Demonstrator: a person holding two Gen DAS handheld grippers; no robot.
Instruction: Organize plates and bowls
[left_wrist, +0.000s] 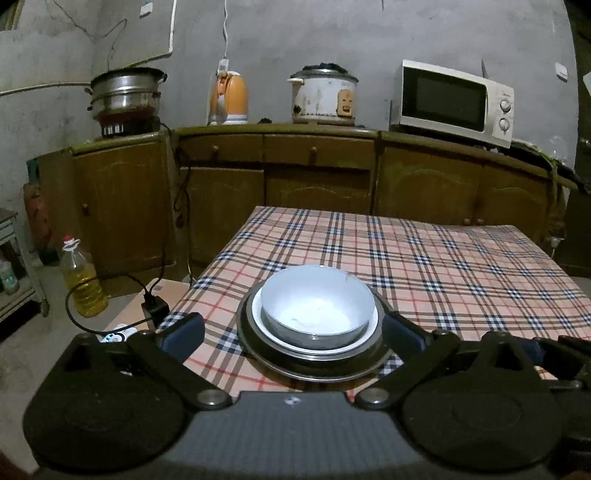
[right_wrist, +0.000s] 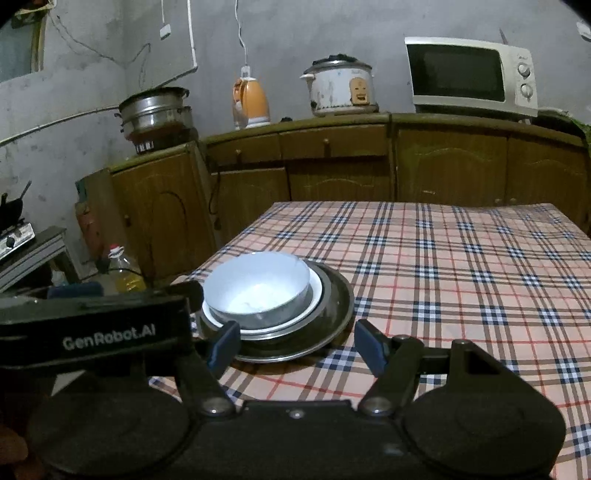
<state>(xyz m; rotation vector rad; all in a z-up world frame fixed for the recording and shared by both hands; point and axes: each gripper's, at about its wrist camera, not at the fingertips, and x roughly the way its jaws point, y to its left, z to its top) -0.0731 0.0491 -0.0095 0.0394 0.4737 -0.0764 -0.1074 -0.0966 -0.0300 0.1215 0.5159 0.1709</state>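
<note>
A white bowl (left_wrist: 316, 302) sits nested on a white plate (left_wrist: 365, 334) inside a metal dish (left_wrist: 317, 371), near the worktop's (left_wrist: 443, 266) left front edge. Left gripper (left_wrist: 293, 328) and right gripper (right_wrist: 297, 345) stand released, empty. The stack looks stiff, slippery and breakable; grip the metal rim.

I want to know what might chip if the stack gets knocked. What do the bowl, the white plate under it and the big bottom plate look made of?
Bowl: probably glazed ceramic or enamel; smooth white inside, greyer outside.
White plate: glossy white, likely ceramic, though melamine is possible.
Bottom plate: seemingly stainless steel; dull grey sheen, thin rolled rim.
</note>
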